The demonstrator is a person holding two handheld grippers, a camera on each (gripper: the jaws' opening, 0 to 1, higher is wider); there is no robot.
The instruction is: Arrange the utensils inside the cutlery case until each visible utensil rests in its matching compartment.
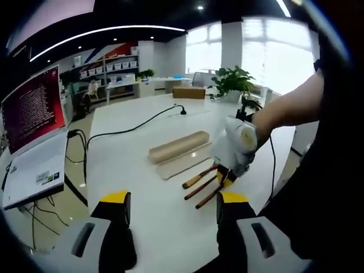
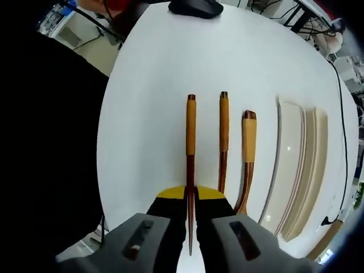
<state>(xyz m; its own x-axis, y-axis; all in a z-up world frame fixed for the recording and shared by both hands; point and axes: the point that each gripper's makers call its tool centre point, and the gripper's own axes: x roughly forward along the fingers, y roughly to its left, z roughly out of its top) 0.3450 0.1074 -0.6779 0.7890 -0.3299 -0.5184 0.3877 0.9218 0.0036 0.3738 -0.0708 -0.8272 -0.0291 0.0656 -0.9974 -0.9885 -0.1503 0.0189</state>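
Three wooden-handled utensils [image 2: 223,125] lie side by side on the white table [image 2: 153,74], handles pointing away in the right gripper view. My right gripper [image 2: 190,196] is shut on the thin dark shaft of the leftmost utensil [image 2: 190,131]. The wooden cutlery case [image 2: 314,170] and its flat lid [image 2: 287,165] lie just right of the utensils. In the left gripper view the case [image 1: 179,146] sits mid-table, with the utensils [image 1: 199,185] in front of it and the right gripper [image 1: 236,153] down over their ends. My left gripper [image 1: 174,199] hovers open and holds nothing.
An open laptop [image 1: 34,108] with a red screen stands at the table's left edge. A black cable [image 1: 136,125] runs across the far half of the table. A cardboard box [image 1: 189,92] and a potted plant [image 1: 233,79] stand at the far end. A person's arm [image 1: 290,108] reaches in from the right.
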